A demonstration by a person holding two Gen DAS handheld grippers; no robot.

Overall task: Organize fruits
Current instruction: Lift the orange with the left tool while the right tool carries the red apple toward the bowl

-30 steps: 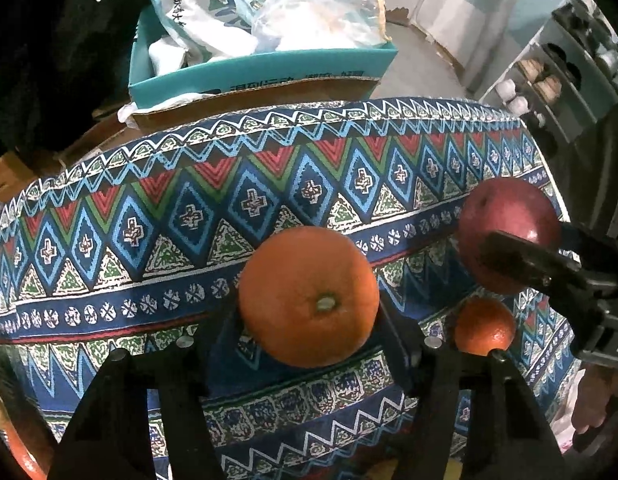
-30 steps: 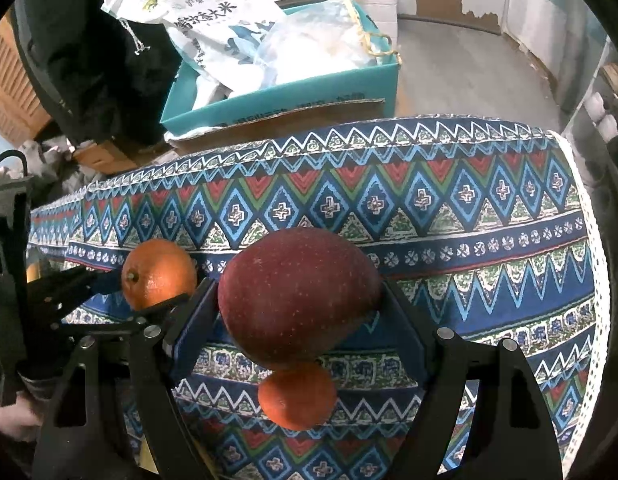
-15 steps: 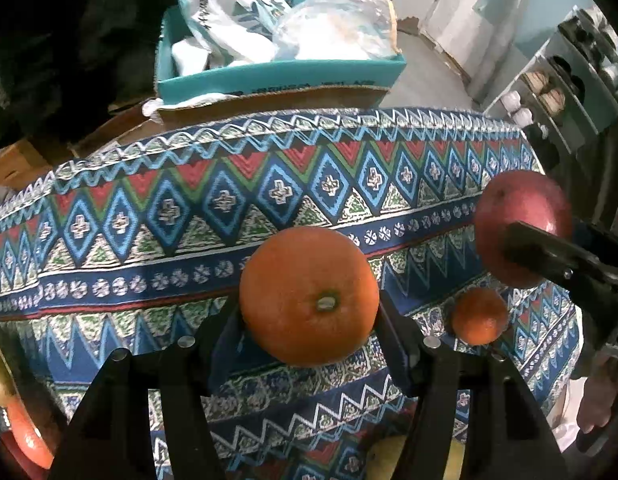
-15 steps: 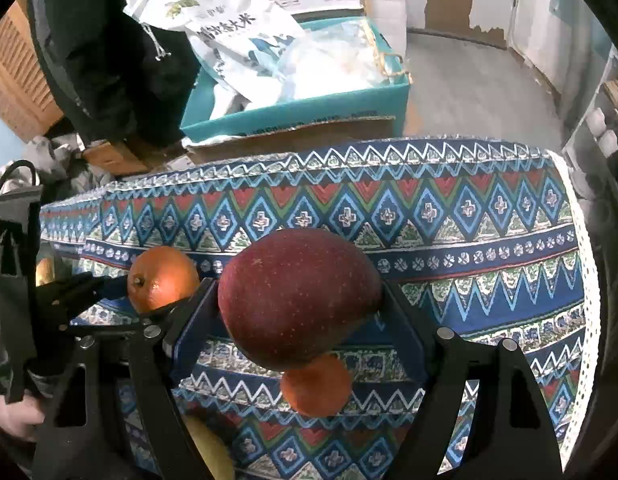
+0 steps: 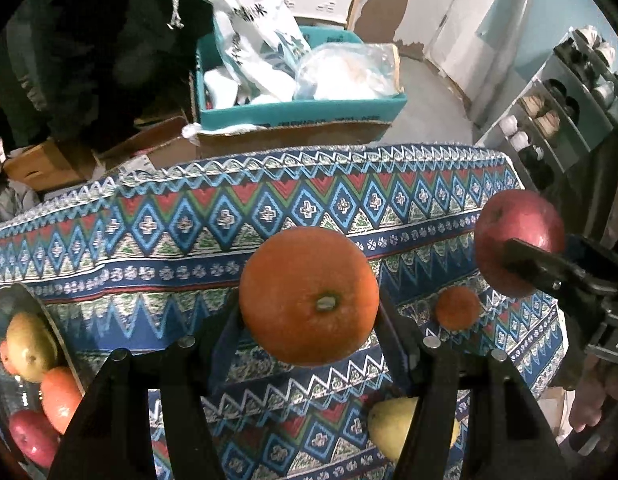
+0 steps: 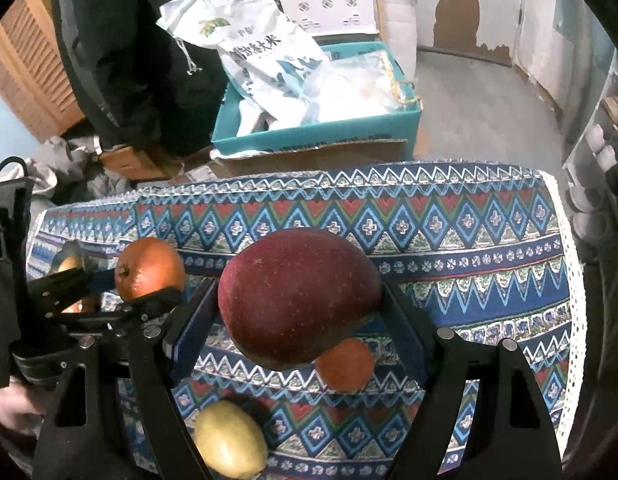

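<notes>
My left gripper (image 5: 309, 312) is shut on a large orange (image 5: 309, 296) and holds it above the patterned tablecloth (image 5: 229, 216). My right gripper (image 6: 299, 304) is shut on a dark red apple (image 6: 299, 296), also held above the cloth. The apple shows at the right of the left wrist view (image 5: 517, 236), and the orange at the left of the right wrist view (image 6: 149, 268). A small orange (image 5: 457, 308) and a yellow-green pear (image 6: 229, 438) lie on the cloth below. A glass bowl (image 5: 29, 304) at the left edge holds a pear, an orange and a red apple.
Behind the table stands a teal cardboard box (image 5: 301, 112) with white bags in it. A person in dark clothes (image 6: 129, 40) stands at the back left. A shelf with shoes (image 5: 569, 100) is at the right. The cloth's right edge (image 6: 569, 280) drops off.
Both grippers have risen and pulled back with their fruit. The pear on the cloth and the bowl of fruit at the left have come into view.
</notes>
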